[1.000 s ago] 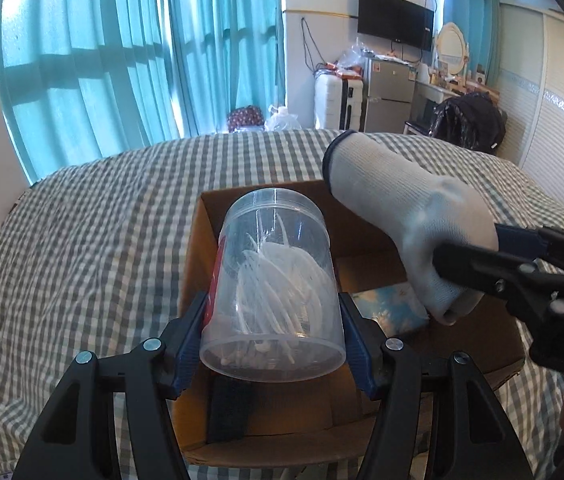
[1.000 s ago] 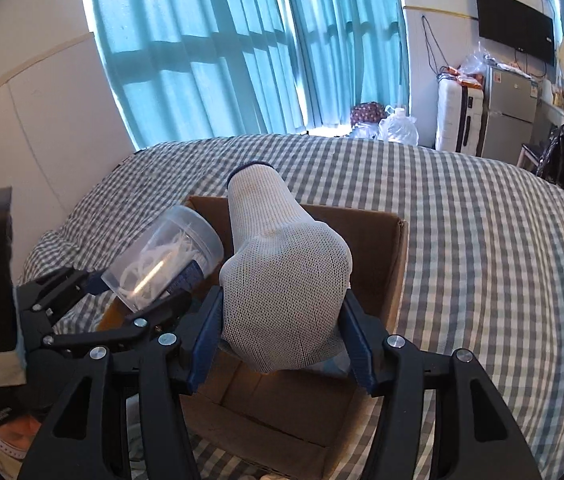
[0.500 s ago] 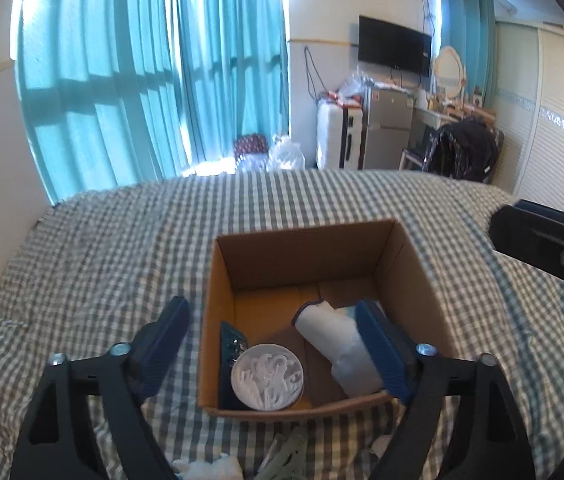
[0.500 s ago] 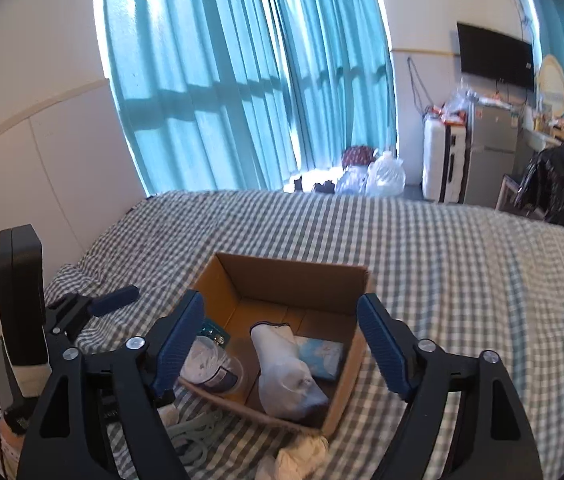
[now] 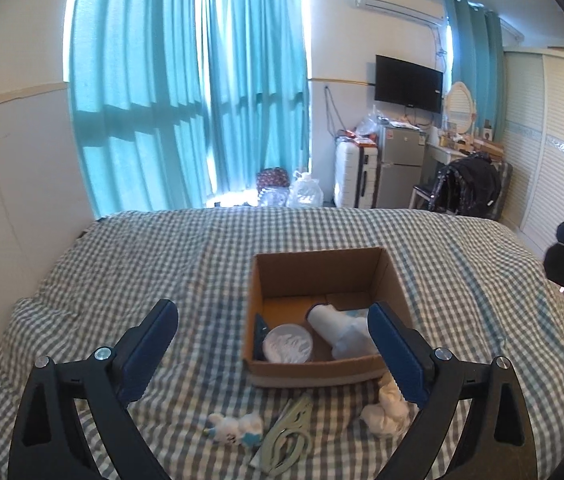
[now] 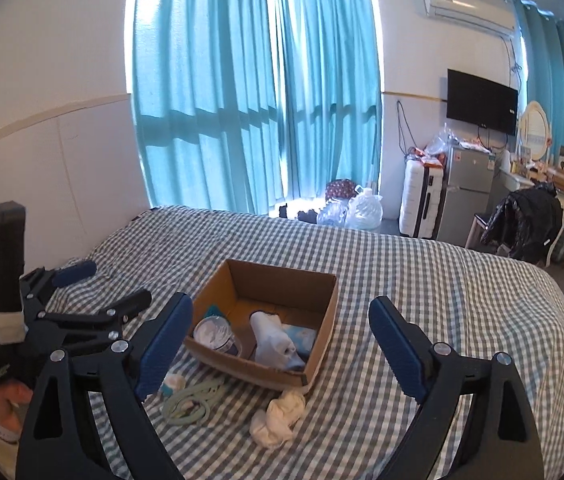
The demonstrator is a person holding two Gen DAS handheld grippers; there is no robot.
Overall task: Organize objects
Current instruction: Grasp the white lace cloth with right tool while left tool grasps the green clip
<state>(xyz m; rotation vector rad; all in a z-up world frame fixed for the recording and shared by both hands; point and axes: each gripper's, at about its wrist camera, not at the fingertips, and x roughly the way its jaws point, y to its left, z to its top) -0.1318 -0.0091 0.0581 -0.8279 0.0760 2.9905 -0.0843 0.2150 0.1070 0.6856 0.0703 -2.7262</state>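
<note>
Both claws are spread wide and grip nothing. The left claw (image 5: 271, 344) and right claw (image 6: 279, 344) hover above the near end of the checked bed (image 5: 185, 256). The cardboard box (image 5: 324, 372) sits ahead, holding a clear plastic jar (image 5: 288, 343), a white glove (image 5: 340, 330) and a pale blue packet (image 6: 302, 336).

Three things lie loose on the bed just in front of the box: a crumpled white cloth (image 6: 277, 418), a pale green hanger (image 5: 288, 436) and a small white-and-blue toy (image 5: 237, 430). The cloth lies below the right claw, slightly left of centre, and is probably its next pick. The hanger's long axis runs diagonally toward the box, nearer the left claw.

The right view shows the left claw from the side; the left view alone shows the toy clearly
</note>
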